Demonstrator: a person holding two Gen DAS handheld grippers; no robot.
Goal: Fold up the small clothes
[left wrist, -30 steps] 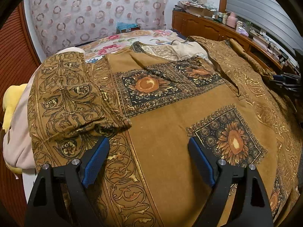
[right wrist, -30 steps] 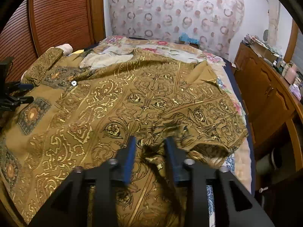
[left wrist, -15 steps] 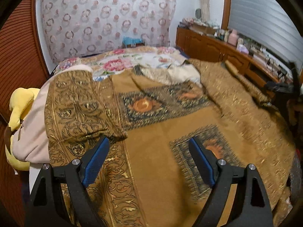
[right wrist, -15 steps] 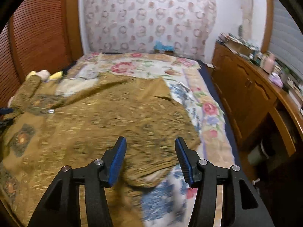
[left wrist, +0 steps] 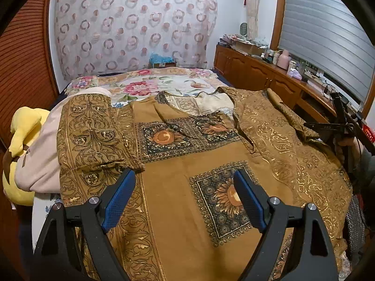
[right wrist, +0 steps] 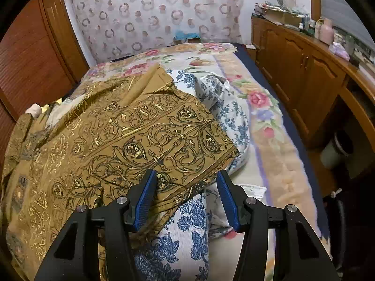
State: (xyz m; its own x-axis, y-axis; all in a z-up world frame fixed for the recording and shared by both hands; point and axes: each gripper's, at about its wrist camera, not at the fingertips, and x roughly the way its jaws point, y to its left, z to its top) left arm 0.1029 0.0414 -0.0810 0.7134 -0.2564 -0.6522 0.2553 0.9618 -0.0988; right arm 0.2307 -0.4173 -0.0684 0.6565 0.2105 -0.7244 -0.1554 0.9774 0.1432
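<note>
bed (right wrist: 274, 164): you are looking along a floral cover running back to a spotted curtain (left wrist: 131, 30), with a wooden cabinet (right wrist: 302, 75) lining its right side.
shirt (left wrist: 178, 201): the brown patterned shirt is lying spread across most of the near bed, sunflower squares facing up in your left view. its left sleeve is lying folded in over the body. its right sleeve (right wrist: 164, 135) is lying flat and draping over a blue and white cloth.
blue and white cloth (right wrist: 187, 234): it is sitting bunched under the shirt's right edge, showing beside and below the sleeve.
pink cloth (left wrist: 39, 161): it is peeking out from under the shirt's left side, resting against a yellow soft toy (left wrist: 21, 138).
left gripper (left wrist: 185, 199): you are holding it over the shirt's lower body with jaws standing wide apart and nothing between the pads.
right gripper (right wrist: 185, 199): its jaws have just been closing a little yet are standing apart; the sleeve's hem is lying between and below them, and the pads are not pressing on it. in your left view this gripper (left wrist: 332, 126) is showing at the far right edge, side on.
</note>
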